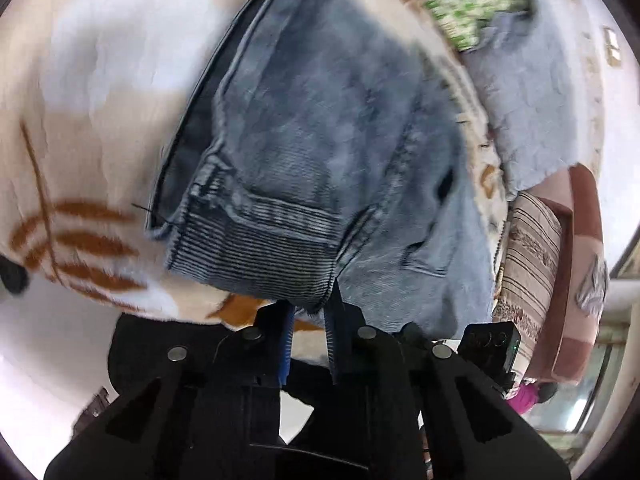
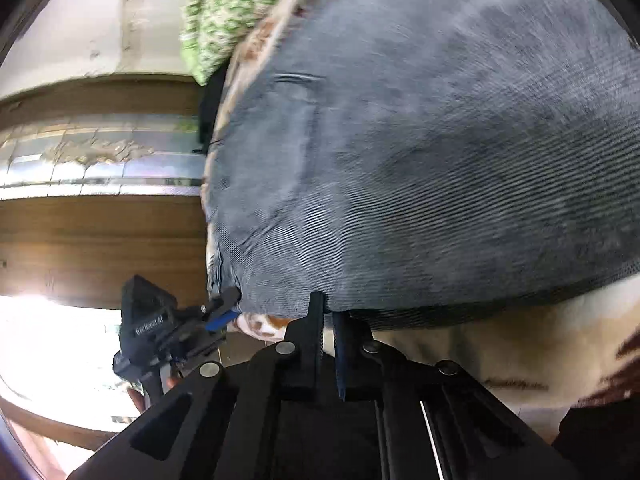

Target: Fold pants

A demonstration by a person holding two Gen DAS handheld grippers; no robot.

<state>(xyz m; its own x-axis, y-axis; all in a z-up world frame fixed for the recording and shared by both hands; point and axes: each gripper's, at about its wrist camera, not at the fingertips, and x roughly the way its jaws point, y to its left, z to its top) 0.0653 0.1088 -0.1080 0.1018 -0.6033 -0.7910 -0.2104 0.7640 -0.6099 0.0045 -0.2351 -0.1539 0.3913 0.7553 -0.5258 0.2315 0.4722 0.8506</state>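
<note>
Two grippers are on the pants (image 1: pixel 320 128), which are blue-grey corduroy lying on a cream blanket (image 1: pixel 80 128) with rust leaf prints. My left gripper (image 1: pixel 310 312) pinches the ribbed edge of the fabric near the waistband and pocket, fingers drawn close with cloth between them. My right gripper (image 2: pixel 329 312) is clamped on the near edge of the cloth too. In the right wrist view, the left gripper (image 2: pixel 226 306) bites the same edge just beside it. A green patterned cloth (image 2: pixel 224 12) lies beyond.
</note>
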